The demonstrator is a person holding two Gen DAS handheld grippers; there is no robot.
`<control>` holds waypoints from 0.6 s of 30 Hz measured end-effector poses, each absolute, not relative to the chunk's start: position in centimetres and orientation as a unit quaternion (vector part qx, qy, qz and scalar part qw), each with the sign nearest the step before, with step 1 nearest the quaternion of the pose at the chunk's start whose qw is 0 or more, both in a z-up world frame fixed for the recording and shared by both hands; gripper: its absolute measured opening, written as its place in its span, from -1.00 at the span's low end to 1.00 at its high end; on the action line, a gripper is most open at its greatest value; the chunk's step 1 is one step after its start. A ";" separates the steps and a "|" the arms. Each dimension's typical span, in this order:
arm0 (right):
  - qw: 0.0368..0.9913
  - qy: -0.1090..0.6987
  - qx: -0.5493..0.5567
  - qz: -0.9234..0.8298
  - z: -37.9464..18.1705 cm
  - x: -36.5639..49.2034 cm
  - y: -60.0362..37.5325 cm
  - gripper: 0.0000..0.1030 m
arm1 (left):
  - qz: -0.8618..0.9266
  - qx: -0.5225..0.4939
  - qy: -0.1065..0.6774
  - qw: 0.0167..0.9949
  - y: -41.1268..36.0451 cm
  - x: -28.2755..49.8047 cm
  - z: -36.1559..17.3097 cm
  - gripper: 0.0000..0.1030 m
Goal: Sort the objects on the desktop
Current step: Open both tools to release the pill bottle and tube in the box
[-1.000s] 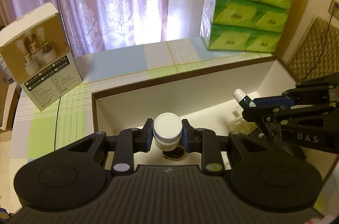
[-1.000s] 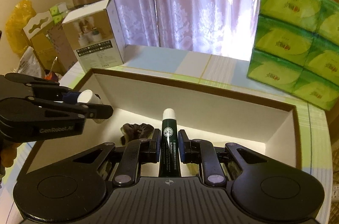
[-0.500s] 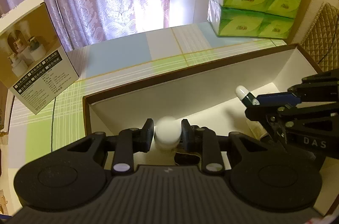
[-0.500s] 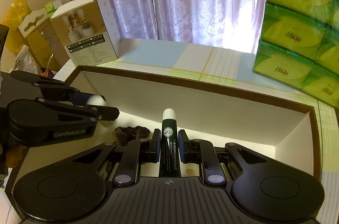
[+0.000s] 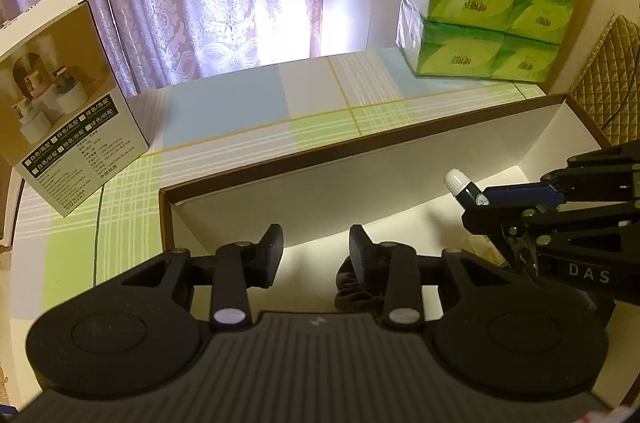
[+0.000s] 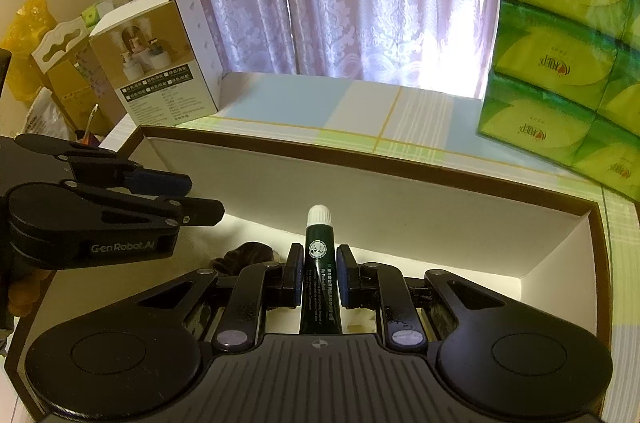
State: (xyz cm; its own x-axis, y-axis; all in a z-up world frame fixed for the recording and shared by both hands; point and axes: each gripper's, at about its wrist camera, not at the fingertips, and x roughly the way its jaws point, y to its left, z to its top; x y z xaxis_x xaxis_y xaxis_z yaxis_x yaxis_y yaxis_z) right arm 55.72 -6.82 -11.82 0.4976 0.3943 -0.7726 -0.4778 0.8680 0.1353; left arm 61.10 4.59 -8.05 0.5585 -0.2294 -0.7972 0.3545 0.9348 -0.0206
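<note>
Left wrist view: your left gripper (image 5: pixel 314 255) stands with its jaws apart and nothing between them, poised over the left end of the open box (image 5: pixel 360 179). A dark scrunchie (image 5: pixel 354 289) lies on the box floor just under the right-hand finger. To your right, your right gripper (image 5: pixel 476 201) reaches in over the box, pinching a dark green tube (image 5: pixel 464 188) with a white cap.

From the right wrist view, your right gripper (image 6: pixel 318 273) is clamped on that tube (image 6: pixel 319 263), which stands upright between the pads with its cap pointing toward the far wall of the box (image 6: pixel 400 199). The left gripper (image 6: pixel 192 197) shows at your left, jaws parted. Outside the box on the checked tablecloth (image 6: pixel 304 107) stand a carton (image 6: pixel 160 63) and a stack of green tissue packs (image 6: pixel 560 71).
</note>
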 end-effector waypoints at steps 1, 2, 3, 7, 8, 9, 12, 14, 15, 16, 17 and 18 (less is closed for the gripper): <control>0.864 0.433 -0.048 0.253 -11.8 55.7 -6.8 -0.73 | -0.166 0.071 0.439 0.880 4.6 61.0 -8.0 -0.38; 0.864 0.433 -0.048 0.253 -11.9 55.7 -6.8 -0.73 | -0.166 0.071 0.439 0.880 4.6 61.0 -8.0 -0.37; 0.864 0.433 -0.048 0.253 -11.9 55.7 -6.8 -0.73 | -0.167 0.071 0.438 0.880 4.6 61.0 -8.0 -0.37; 0.866 0.429 -0.048 0.252 -11.9 55.7 -6.7 -0.73 | -0.164 0.071 0.434 0.883 4.7 60.7 -7.7 -0.23; 0.868 0.426 -0.046 0.251 -12.0 55.8 -6.8 -0.73 | -0.161 0.071 0.433 0.884 4.7 60.7 -7.7 -0.16; 0.870 0.422 -0.042 0.250 -11.9 55.8 -6.8 -0.72 | -0.160 0.070 0.432 0.885 4.8 60.6 -7.6 -0.14; 0.875 0.411 -0.032 0.252 -11.7 55.8 -7.0 -0.72 | -0.156 0.063 0.432 0.886 5.1 60.5 -7.3 -0.08; 0.877 0.408 -0.028 0.251 -11.5 55.8 -7.2 -0.69 | -0.153 0.058 0.431 0.888 5.4 60.3 -7.1 0.00; 0.878 0.408 -0.023 0.251 -11.3 55.8 -7.4 -0.63 | -0.152 0.056 0.429 0.889 5.5 60.2 -7.0 0.02; 0.878 0.407 -0.020 0.251 -11.2 55.7 -7.5 -0.47 | -0.152 0.054 0.428 0.889 5.6 60.0 -6.8 0.04; 0.879 0.406 -0.018 0.250 -11.0 55.6 -7.7 -0.34 | -0.151 0.052 0.426 0.890 5.8 59.9 -6.6 0.09; 0.879 0.405 -0.017 0.250 -10.9 55.5 -7.8 -0.09 | -0.150 0.048 0.425 0.891 5.9 59.7 -6.3 0.15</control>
